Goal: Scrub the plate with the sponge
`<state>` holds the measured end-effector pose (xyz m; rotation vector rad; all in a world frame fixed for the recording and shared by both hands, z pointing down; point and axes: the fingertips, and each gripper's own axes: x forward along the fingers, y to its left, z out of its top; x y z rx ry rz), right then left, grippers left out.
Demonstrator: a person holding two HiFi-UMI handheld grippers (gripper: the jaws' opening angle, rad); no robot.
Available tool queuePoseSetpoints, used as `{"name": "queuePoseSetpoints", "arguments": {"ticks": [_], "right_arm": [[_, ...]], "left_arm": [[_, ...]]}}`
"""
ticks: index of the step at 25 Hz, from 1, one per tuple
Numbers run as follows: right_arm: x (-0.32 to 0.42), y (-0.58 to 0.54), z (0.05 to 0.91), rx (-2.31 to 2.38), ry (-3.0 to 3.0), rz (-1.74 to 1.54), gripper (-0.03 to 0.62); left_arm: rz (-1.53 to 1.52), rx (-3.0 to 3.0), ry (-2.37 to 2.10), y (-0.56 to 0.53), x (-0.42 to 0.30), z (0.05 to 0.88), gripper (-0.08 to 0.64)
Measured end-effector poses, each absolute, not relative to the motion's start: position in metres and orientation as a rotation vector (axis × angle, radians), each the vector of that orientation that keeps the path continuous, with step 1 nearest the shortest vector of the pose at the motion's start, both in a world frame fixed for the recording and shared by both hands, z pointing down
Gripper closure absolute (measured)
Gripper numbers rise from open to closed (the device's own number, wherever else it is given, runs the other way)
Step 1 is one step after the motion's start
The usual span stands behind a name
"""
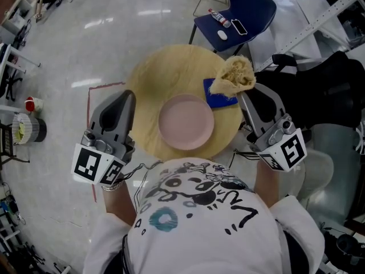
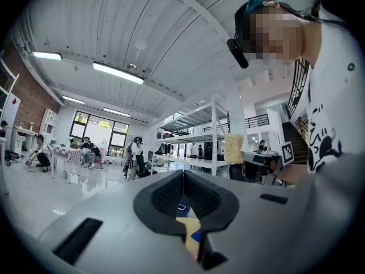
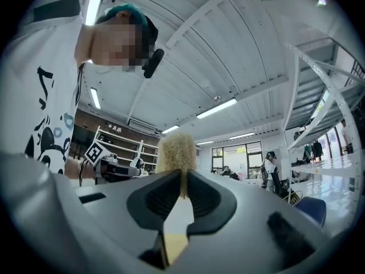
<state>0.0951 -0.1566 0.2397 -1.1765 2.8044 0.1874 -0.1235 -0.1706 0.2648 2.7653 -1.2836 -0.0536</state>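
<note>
In right tool (image 1: 239, 94), fibrous sponge (image 1: 235, 76), round plate (image 1: 185, 121)

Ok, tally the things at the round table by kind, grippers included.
Plate: 1
Sponge: 1
Blue mat: 1
Grippers: 2, left gripper and right gripper
Total: 5

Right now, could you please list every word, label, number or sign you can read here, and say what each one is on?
No text reads clearly.
White T-shirt: black drawn print, no legible words.
Left marker cube and right marker cube: square patterns, no letters.
Small bottle on the blue chair: label too small.
</note>
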Motion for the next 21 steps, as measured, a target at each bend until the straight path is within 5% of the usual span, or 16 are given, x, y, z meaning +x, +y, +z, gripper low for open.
{"name": "queuePoseSetpoints", "arguments": {"ticks": [21], "right_arm": [[0.1024, -0.1555, 0.2324, -1.214, 2.781, 0.225, 0.54]], "left_arm": [[-0.067, 2.792, -1.246, -0.1723, -0.1137, 0.2642, 0.541]]}}
